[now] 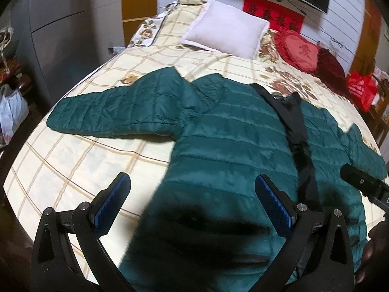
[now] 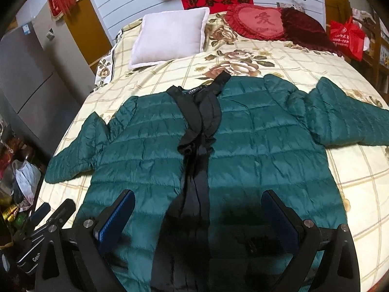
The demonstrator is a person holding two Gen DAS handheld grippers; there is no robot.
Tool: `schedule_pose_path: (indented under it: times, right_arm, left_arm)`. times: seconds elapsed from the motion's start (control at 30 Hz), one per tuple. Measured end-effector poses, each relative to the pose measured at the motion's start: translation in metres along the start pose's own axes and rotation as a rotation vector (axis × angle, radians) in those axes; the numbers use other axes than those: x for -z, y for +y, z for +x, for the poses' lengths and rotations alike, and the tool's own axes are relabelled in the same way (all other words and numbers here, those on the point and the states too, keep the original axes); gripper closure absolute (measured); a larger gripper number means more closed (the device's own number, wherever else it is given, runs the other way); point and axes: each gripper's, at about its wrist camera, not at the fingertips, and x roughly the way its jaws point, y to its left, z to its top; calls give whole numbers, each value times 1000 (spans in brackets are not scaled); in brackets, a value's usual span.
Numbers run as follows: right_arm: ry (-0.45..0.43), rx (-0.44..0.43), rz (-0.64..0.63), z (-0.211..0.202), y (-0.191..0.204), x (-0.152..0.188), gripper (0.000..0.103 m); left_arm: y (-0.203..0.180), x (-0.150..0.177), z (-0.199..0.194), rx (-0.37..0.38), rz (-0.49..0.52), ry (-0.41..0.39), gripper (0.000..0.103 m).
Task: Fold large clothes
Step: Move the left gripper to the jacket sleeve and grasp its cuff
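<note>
Green quilted jacket [image 2: 243, 141] lies spread, unfolded, on the bed [image 2: 352, 170]; both grippers [image 1: 192, 204] [image 2: 198, 221] hover above its hem, jaws apart.

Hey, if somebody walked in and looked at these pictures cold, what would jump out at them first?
First, the big green quilted jacket spread flat on the cream checked bedspread, sleeves out to both sides and a black placket down its front. Behind it, by the headboard, sit a white pillow and a red heart cushion. Both open grippers, left and right, hover over the jacket's hem.
</note>
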Motion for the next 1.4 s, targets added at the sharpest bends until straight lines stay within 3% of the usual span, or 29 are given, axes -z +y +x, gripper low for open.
schedule_pose_path:
  times: [0.63,0.87,1.07,1.4]
  right_arm:
    - [38,10,-68,65,21,-23,0]
    - [62,-9,-82,70,24,-20,0]
    - [73,-22,-114,65,30,-14,0]
    - [73,-28,-146,64,38,-12,0]
  left_arm:
    - [139,-43,59,-206,-206,14,1]
    - [189,-57,85,-261,-303,34,1]
    - [240,-63,108,-298,-446,64,1]
    - [290,-74,139,-344,-553,57,1]
